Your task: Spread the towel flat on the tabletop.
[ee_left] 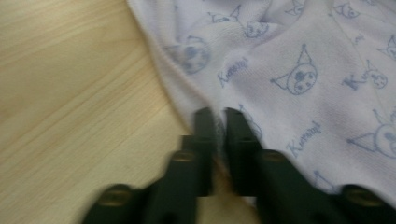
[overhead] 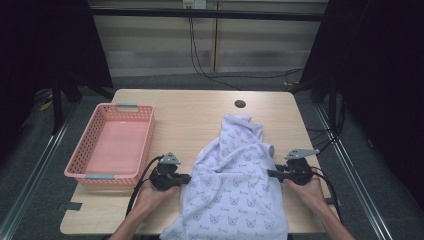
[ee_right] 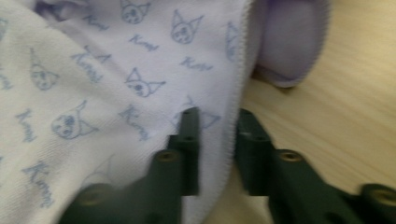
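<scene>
Near edge: the white garment (overhead: 235, 185) spills over the table's front edge between the person's forearms, its hem hanging out of sight below.
Left gripper (overhead: 186, 178): held in the left hand (overhead: 150, 196), pointing inward at the garment's left border. In the left gripper view the two black jaws stand almost together with a thin fold of the cloth's edge (ee_left: 219, 126) nipped between them, so it reads as clamped on the fabric.
Right gripper (overhead: 272, 173): held in the right hand (overhead: 307, 190), pointing inward at the opposite border. In the right gripper view the stitched hem (ee_right: 236, 107) runs down between the jaws, which stand a little further apart than the left pair; the picture is soft, so the pads probably press on the hem, but I cannot be certain.
Key relation: the garment lies between the two grippers, each one at its own side edge, roughly level with one another. Its long axis runs away from the person, near edge to far, so both hands are equally placed for a lift or spread.
Garment look: soft knit, white with a pale blue print of small cat-like faces and script; rumpled, bunched narrower toward the far end, with a lilac cuff (ee_right: 292, 51) just beyond the right jaws.
Further off: a pink basket (overhead: 95, 170) stands empty at the left, apart from the cloth.
Table (overhead: 195, 115): bare pale wood beyond the garment.
</scene>
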